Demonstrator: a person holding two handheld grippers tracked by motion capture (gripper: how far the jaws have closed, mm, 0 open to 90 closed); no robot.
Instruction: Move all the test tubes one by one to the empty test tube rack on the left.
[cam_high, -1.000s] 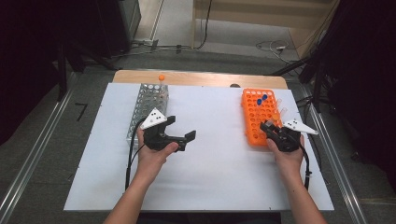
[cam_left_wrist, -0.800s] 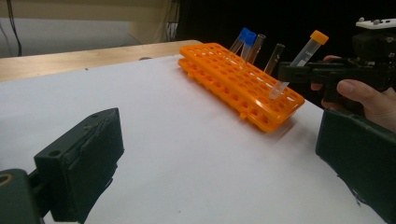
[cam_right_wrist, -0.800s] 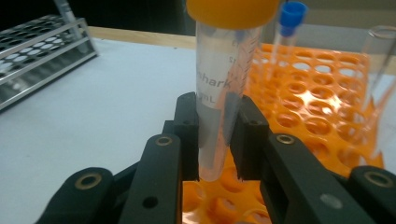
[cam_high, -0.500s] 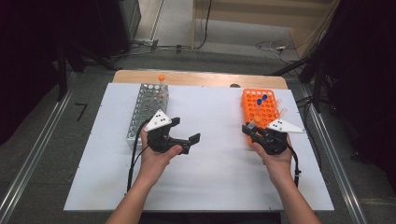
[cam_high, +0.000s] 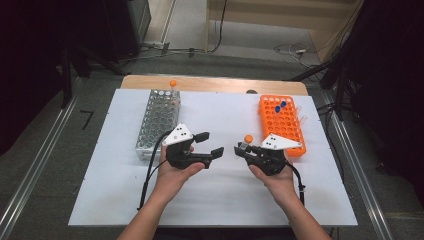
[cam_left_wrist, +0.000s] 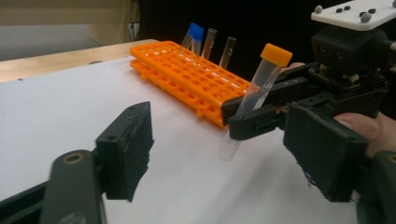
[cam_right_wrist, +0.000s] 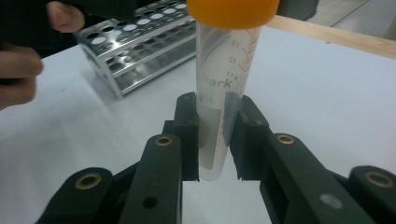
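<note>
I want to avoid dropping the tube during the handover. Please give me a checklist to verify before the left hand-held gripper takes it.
1. Right hand-held gripper shut on the orange-capped tube: ok.
2. Tube cap on: ok.
3. Left hand-held gripper has room for the tube: ok; its jaws have just been closing, nothing is between them yet.
4. Tube between the left jaws: not ok, it is beyond them.
5. Free holes in the metal rack: ok.
6. Tube contents: cannot tell.

Black grippers (cam_high: 212, 145) with white three-cornered plates (brass-ringed screws)
</note>
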